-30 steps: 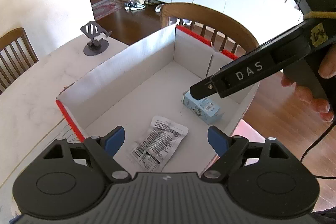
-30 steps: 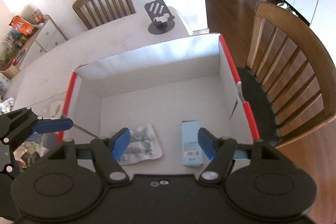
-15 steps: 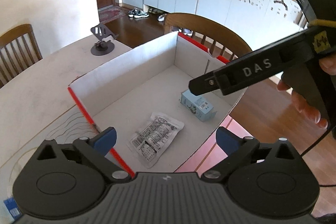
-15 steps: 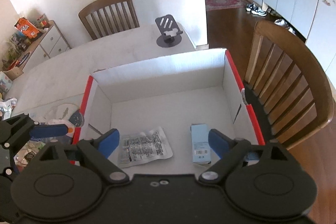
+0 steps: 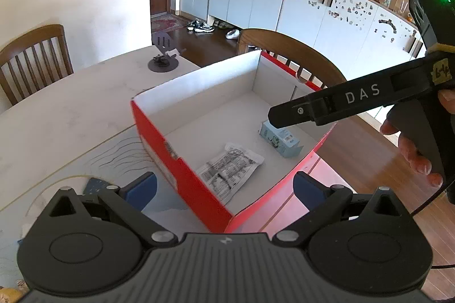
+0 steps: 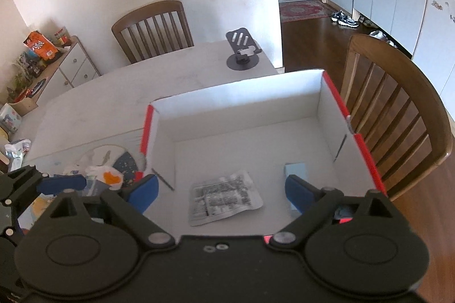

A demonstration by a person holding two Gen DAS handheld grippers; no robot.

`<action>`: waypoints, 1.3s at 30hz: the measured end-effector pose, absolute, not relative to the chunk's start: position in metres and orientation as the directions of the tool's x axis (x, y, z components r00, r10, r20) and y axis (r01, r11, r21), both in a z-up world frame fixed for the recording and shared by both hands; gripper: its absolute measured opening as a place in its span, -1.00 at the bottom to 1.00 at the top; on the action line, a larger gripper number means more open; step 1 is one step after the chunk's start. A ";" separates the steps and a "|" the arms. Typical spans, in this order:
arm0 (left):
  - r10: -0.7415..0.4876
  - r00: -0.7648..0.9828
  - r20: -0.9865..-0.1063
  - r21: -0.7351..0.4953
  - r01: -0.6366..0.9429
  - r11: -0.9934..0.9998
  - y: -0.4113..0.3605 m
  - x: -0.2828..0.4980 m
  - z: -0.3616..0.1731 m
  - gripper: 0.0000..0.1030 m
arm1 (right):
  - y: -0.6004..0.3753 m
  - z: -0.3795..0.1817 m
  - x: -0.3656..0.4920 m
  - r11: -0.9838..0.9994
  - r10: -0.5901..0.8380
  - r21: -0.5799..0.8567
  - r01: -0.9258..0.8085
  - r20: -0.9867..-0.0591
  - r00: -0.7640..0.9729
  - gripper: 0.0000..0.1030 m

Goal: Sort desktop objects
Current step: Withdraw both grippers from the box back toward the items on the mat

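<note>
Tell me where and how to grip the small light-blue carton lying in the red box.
Grip the light-blue carton across its two long sides, coming straight down from above. It lies flat on the red box floor near a wall, so a sideways approach looks blocked; its narrow width should fit open jaws.

Bright daylight, sharp focus, fisheye-bent edges.

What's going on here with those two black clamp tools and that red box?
A person is tidying a table by hand with two grabber tools. The left gripper and the right gripper both hang above the red box, jaws wide apart and holding nothing. Inside the box lie a printed packet and a small blue carton. More clutter waits on the table beside the box.
</note>
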State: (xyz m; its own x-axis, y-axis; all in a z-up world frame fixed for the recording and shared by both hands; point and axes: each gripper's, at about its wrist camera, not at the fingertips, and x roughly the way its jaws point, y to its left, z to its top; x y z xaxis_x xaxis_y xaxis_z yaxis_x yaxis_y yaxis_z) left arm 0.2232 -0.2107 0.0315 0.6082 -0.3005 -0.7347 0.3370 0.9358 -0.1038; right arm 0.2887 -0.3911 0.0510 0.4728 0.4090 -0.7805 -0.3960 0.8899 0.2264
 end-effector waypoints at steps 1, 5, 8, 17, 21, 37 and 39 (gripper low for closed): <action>-0.297 0.611 -0.734 -0.103 0.333 0.937 -0.207 0.221 0.033 0.99 | -0.388 0.052 0.286 0.889 0.411 0.229 -0.396 -0.779 0.473 0.86; -0.283 0.629 -0.724 -0.095 0.316 0.944 -0.191 0.208 0.038 0.99 | -0.373 0.054 0.276 0.887 0.418 0.234 -0.399 -0.773 0.477 0.86; -0.277 0.638 -0.718 -0.090 0.310 0.947 -0.178 0.198 0.041 0.99 | -0.361 0.057 0.269 0.886 0.423 0.240 -0.397 -0.768 0.480 0.86; -0.284 0.651 -0.704 -0.104 0.302 0.948 -0.135 0.175 0.048 0.99 | -0.320 0.059 0.248 0.886 0.423 0.239 -0.398 -0.769 0.480 0.86; -0.281 0.656 -0.701 -0.105 0.295 0.950 -0.119 0.165 0.048 0.99 | -0.303 0.058 0.238 0.886 0.423 0.239 -0.398 -0.769 0.479 0.86; -0.201 0.698 -0.688 -0.090 0.192 0.977 -0.041 0.130 0.042 0.99 | -0.240 0.054 0.211 0.862 0.452 0.248 -0.441 -0.770 0.451 0.87; -0.191 0.699 -0.689 -0.093 0.176 0.980 -0.031 0.128 0.040 0.99 | -0.232 0.052 0.210 0.861 0.453 0.249 -0.443 -0.772 0.446 0.87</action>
